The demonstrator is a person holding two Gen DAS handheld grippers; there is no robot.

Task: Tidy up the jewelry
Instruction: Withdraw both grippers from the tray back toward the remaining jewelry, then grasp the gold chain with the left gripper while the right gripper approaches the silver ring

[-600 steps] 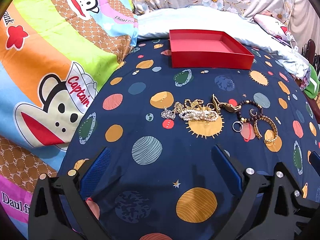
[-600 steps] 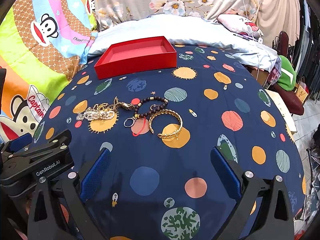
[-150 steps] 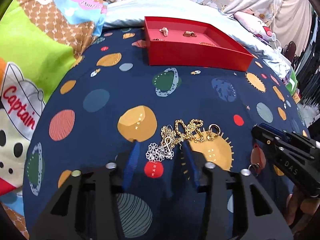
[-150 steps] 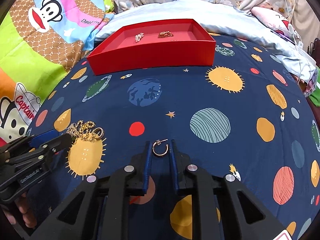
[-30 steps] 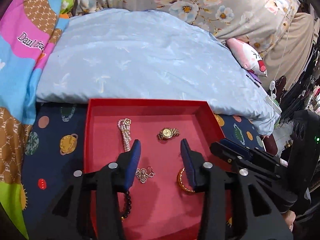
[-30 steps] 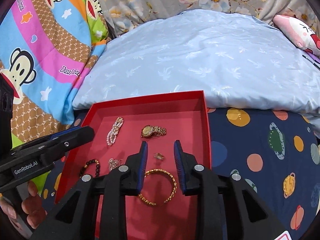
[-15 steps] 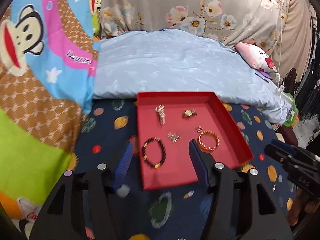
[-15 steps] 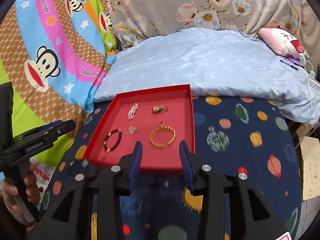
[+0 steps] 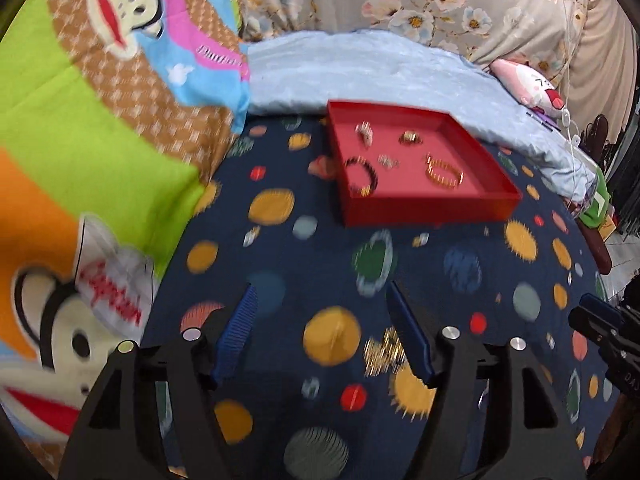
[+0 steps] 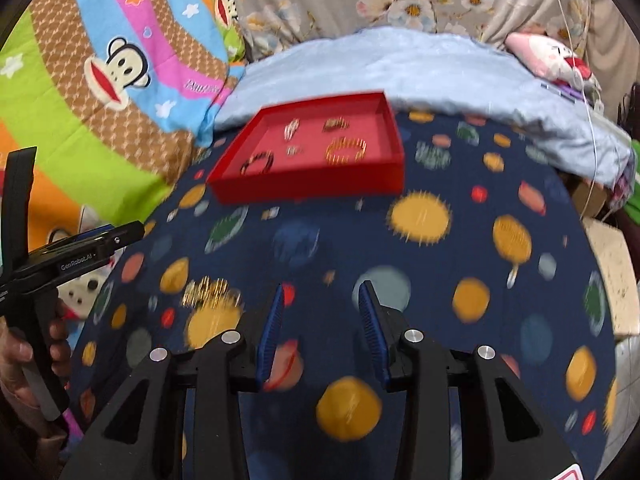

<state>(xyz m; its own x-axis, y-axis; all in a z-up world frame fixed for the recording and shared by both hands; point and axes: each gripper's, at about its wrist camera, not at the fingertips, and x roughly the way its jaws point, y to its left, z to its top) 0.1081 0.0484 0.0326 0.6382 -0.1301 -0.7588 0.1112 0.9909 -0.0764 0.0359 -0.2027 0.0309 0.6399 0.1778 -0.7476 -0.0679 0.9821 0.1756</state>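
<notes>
Both empty grippers, left (image 9: 324, 336) and right (image 10: 320, 330), agape; gold chain (image 9: 382, 352) blurred, tangle unreadable.

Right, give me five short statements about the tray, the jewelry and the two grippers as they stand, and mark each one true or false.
1. The red tray holds a gold bangle and a dark beaded bracelet. True.
2. The left gripper is clamped on a gold chain. False: its jaws are open with nothing gripped; they have just been opening.
3. A tangle of gold chains lies on the planet-print sheet, outside the tray. True.
4. The right gripper carries an earring. False: nothing is between its blue pads.
5. The tray is empty. False: several pieces lie in it, though motion blur hides the small ones' detail.
</notes>
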